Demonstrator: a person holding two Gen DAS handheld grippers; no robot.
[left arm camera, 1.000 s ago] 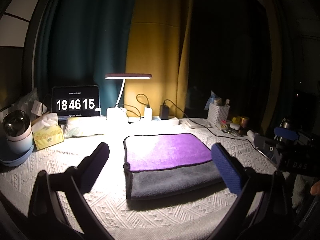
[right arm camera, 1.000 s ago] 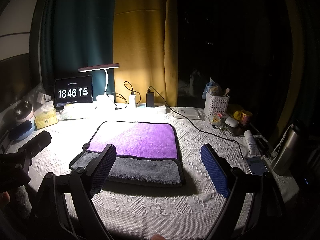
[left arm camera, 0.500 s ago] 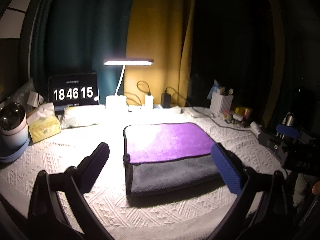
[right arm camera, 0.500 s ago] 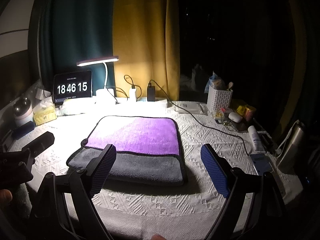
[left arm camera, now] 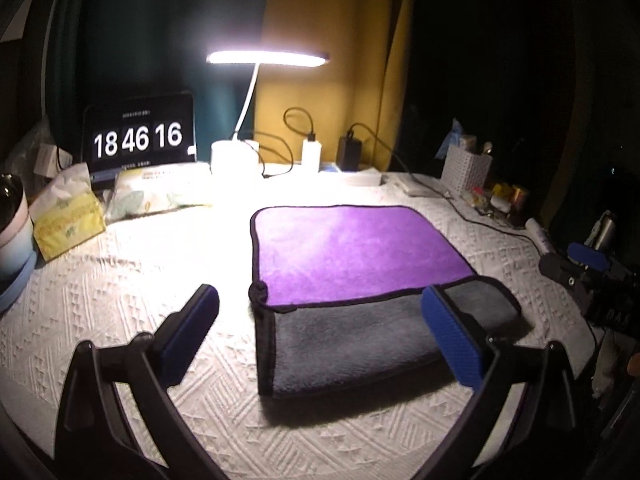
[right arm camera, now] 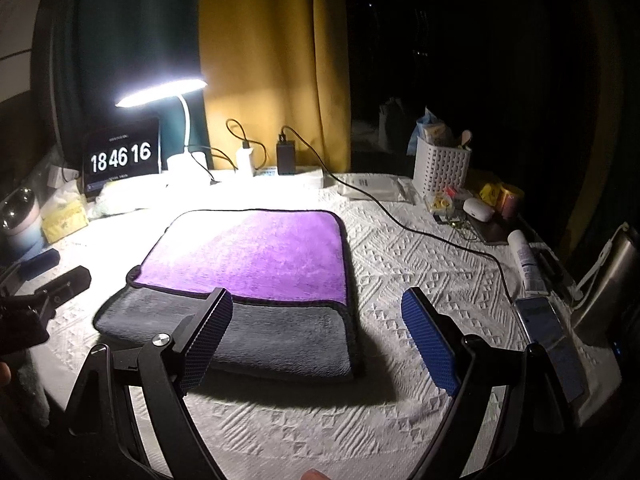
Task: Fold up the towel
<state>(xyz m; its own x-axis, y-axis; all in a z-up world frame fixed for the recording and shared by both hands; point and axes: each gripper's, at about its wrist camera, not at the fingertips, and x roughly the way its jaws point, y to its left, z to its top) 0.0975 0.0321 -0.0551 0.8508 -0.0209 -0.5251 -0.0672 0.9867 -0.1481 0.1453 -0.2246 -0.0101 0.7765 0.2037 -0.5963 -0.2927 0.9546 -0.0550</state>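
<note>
Blue-padded and spread wide with nothing between the jaws, my left gripper point(left arm camera: 320, 336) and my right gripper point(right arm camera: 316, 340) both hover short of the table. The towel point(left arm camera: 360, 272), purple face folded over grey, lies flat straight ahead of both, its near grey band just beyond the fingertips. Its long axis runs side to side across my reach; the left gripper frames the towel's left corner and the right frames the right corner, so neither looks nearer, and I judge the next fold takes both together.

folded towel point(right arm camera: 248, 280) on tablecloth point(right arm camera: 420, 264), right gripper point(right arm camera: 320, 340) jaws apart
</note>
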